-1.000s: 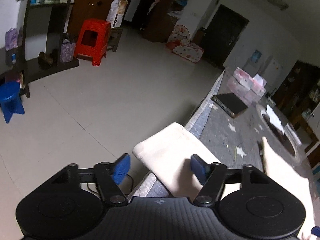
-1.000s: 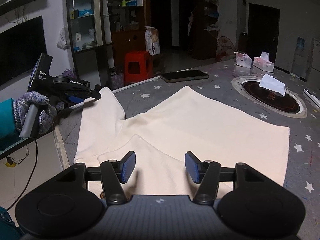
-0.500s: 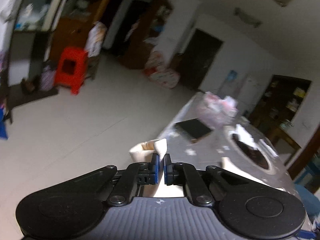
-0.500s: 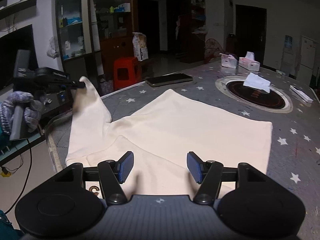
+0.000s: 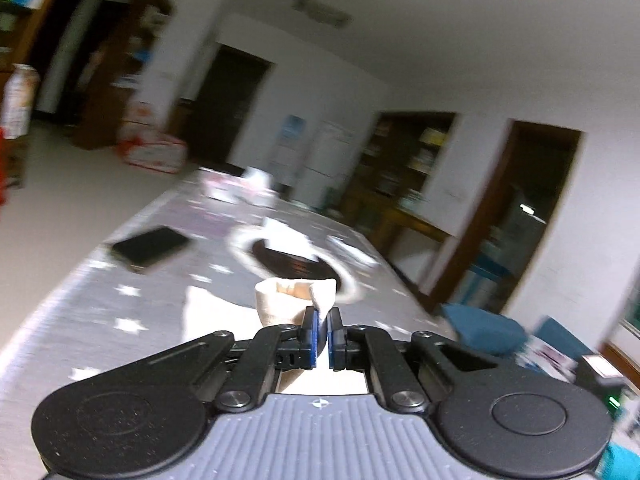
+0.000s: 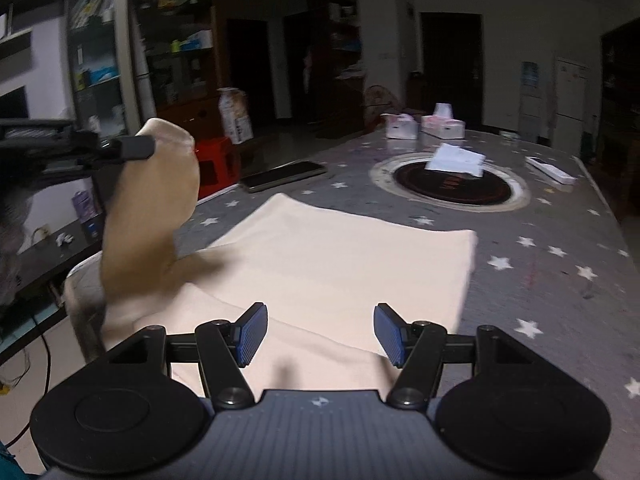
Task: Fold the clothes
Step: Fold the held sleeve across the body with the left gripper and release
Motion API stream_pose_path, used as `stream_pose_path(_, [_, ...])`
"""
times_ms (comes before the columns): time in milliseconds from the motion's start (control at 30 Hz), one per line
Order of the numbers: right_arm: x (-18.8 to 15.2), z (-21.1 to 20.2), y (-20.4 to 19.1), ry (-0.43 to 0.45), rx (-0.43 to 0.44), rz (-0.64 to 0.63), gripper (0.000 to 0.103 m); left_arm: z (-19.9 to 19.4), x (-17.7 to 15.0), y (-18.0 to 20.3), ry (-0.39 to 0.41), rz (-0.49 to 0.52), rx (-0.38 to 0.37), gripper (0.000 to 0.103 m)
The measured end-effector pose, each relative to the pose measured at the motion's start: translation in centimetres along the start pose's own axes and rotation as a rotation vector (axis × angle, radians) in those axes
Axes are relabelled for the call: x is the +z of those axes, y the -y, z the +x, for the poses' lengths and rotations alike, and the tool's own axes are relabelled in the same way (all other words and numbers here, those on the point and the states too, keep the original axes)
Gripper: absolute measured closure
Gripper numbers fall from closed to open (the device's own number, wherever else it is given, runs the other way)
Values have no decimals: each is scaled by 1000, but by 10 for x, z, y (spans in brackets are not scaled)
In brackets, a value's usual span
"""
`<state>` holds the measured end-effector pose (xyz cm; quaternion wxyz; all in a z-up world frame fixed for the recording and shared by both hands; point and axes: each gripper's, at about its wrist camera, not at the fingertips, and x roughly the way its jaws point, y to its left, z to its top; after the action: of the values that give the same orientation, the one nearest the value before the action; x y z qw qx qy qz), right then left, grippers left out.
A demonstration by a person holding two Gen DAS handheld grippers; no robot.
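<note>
Pads of left gripper (image 5: 322, 334) pinching sleeve cuff (image 5: 295, 300), lifting it off cream garment (image 6: 340, 252) on star-patterned table (image 6: 560, 264). Right gripper (image 6: 320, 334) hovering with jaws apart over near hem. Best carrying sleeve across body, laying flat, no twist. Versus a second ago: left jaws were apart, sleeve lying down; now raised.

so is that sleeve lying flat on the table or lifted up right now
Lifted. The left gripper is shut on the sleeve and holds it up off the table, while the garment's body lies flat.
</note>
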<state>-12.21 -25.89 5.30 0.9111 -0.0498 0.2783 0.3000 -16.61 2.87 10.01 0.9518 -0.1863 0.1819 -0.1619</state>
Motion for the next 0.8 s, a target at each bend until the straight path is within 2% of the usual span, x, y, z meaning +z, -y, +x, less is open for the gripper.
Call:
stream_pose_path(233, [-5, -13, 29, 7, -70, 83, 43, 16, -33, 19, -141, 33, -93, 97])
stream_pose_path(333, [-6, -14, 33, 7, -66, 104, 43, 22, -47, 28, -202, 47, -133, 91])
stream_pose_path(500, [-6, -11, 28, -2, -30, 103, 43, 33, -70, 41, -302, 70, -200, 74])
stream_pose_path(533, [-6, -11, 26, -2, -19, 97, 43, 30, -69, 40, -301, 77, -192, 63])
stream_pose_path(567, [-6, -10, 24, -3, -11, 93, 44, 28, -67, 37, -291, 84, -174, 59])
stream_pose_path(667, [-6, -7, 18, -20, 20, 83, 45, 21, -60, 22, -254, 121, -85, 59])
stream_pose_path(800, [-13, -1, 9, -68, 58, 60, 51, 9, -59, -7, -241, 129, 82, 60])
